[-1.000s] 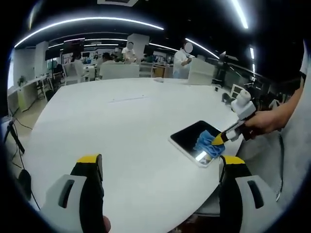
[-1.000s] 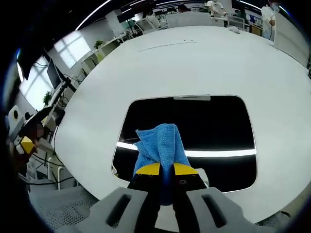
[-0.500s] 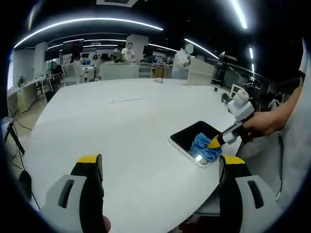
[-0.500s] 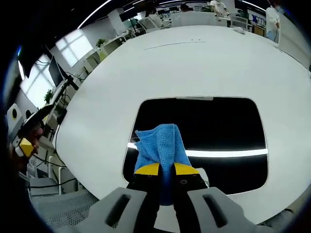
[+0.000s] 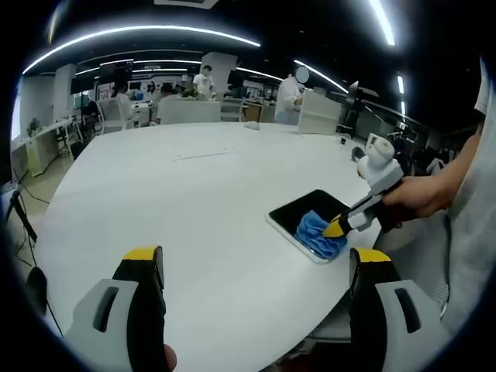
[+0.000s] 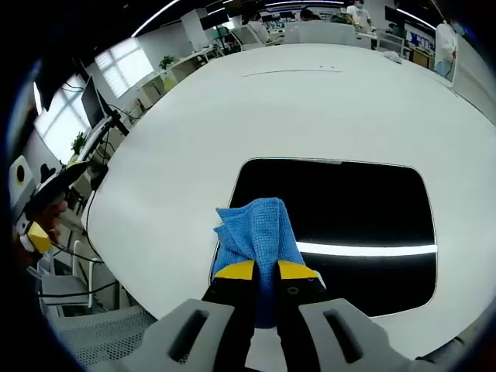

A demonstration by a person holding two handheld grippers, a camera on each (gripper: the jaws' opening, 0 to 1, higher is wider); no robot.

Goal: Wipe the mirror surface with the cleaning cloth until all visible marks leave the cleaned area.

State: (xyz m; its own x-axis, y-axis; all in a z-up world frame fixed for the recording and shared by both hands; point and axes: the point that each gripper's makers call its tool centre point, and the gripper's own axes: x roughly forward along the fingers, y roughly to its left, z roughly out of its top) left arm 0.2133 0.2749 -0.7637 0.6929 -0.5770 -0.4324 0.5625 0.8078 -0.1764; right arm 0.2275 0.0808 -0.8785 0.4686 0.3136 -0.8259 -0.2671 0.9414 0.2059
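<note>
On mirror (image 6: 341,225) edge, cloth (image 6: 254,232) pinched betw. right gripper (image 6: 265,270) fingers.

A large white table (image 5: 194,201) fronts distant desks (image 5: 46,132) and standing people (image 5: 291,97) (blurred).

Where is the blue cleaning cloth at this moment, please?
The cleaning cloth is clamped in the right gripper and pressed on the mirror, at its left edge in the right gripper view, near the white table's edge.
</note>
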